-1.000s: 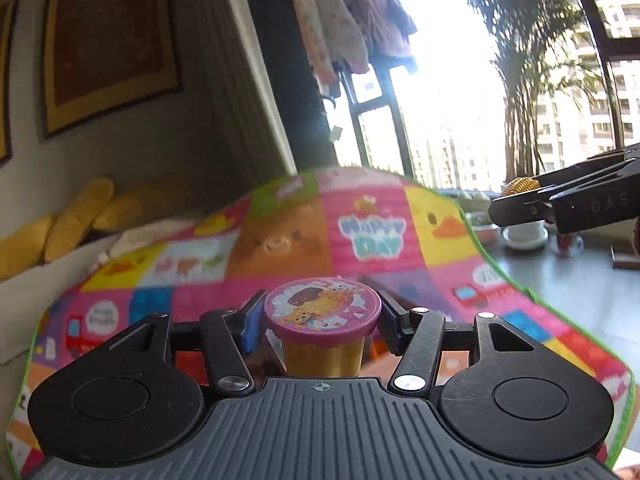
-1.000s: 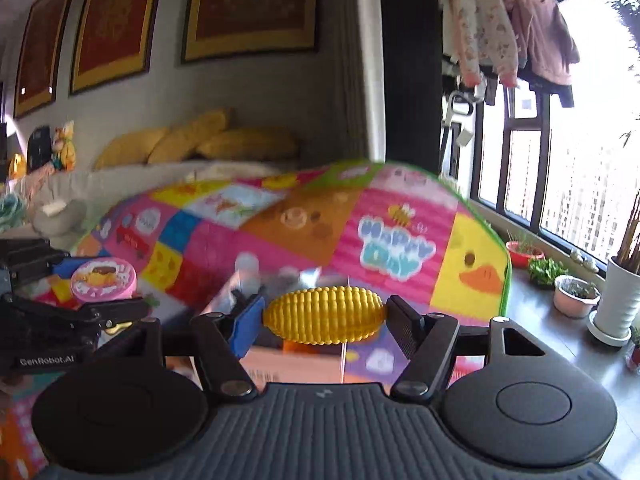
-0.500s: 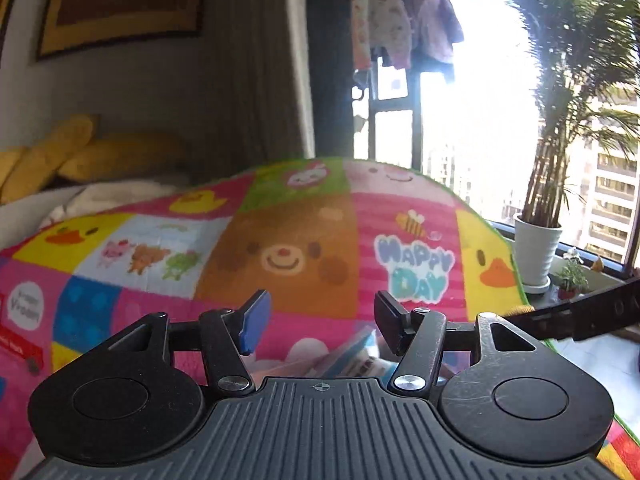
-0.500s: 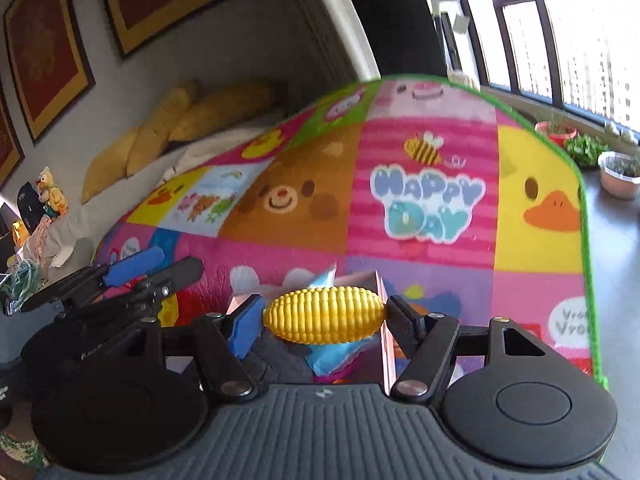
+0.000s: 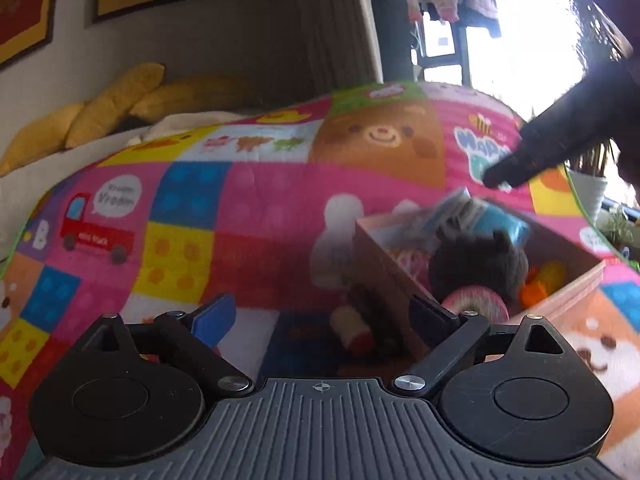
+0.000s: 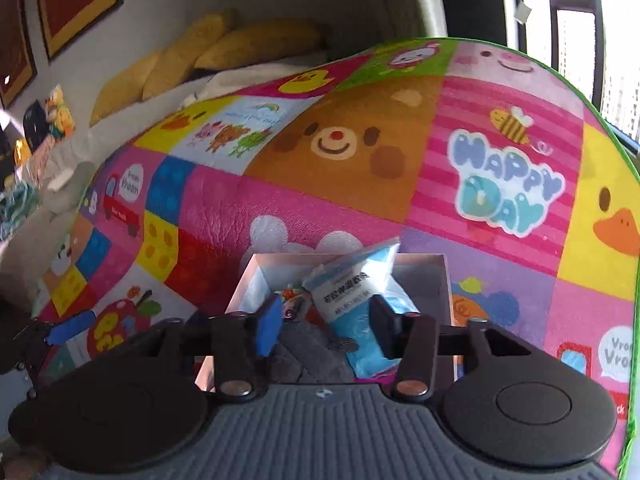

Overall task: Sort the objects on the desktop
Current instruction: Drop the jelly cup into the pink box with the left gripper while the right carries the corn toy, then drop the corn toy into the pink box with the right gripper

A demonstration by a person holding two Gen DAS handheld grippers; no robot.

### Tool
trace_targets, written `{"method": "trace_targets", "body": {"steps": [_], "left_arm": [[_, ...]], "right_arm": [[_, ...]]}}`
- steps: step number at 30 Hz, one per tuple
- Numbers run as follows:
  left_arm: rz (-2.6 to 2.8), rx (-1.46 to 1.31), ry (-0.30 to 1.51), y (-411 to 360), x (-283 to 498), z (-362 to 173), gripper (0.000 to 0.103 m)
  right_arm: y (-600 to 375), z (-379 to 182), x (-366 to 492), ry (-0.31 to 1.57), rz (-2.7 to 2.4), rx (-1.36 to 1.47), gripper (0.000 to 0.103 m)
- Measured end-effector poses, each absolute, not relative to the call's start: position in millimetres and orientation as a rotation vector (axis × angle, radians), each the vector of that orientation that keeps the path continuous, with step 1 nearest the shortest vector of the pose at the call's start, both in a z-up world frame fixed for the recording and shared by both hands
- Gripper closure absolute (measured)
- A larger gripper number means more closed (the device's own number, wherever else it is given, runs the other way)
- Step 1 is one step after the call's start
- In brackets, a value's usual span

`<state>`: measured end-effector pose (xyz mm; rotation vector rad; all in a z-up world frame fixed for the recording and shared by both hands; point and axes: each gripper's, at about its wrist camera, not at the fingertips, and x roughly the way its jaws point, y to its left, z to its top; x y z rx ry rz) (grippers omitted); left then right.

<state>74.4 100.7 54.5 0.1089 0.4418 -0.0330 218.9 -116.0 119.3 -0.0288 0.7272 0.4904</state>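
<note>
Your left gripper [image 5: 322,312] just sprung wide, nothing between its fingers, pink-lidded tub [image 5: 476,304] now lying in the cardboard box [image 5: 384,268] on the play mat [image 5: 240,208], your right gripper [image 6: 322,326] above the box, fingers just narrowed, empty, blue packet [image 6: 356,292] below.

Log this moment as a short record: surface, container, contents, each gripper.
surface: patchwork play mat
container: open box on the mat
contents: blue pouch, dark plush, pink-lidded tub
left gripper: open, empty, jaws have just been opening
right gripper: open, empty, aimed into the box, jaws have just been closing
</note>
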Motion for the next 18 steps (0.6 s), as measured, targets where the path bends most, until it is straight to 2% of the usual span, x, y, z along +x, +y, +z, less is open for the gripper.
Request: {"method": "trace_targets", "body": {"steps": [6, 12, 17, 18], "left_arm": [[0.021, 0.122, 0.529, 115.3, 53.2, 25.7, 0.003], [0.014, 0.058, 0.539, 131.1, 34.6, 21.3, 0.002], [-0.001, 0.046, 0.552, 131.1, 36.1, 19.0, 0.001], [0.001, 0.039, 0.554, 132.1, 36.5, 19.1, 0.001]], "right_arm": [[-16.9, 111.3, 229.1, 0.861, 0.596, -0.174, 0.069], [62.1, 65.3, 242.7, 1.084, 0.587, -0.338, 0.069], [90.8, 39.4, 237.6, 1.057, 0.527, -0.496, 0.069], [93.9, 36.8, 235.2, 1.052, 0.528, -0.521, 0.071]]}}
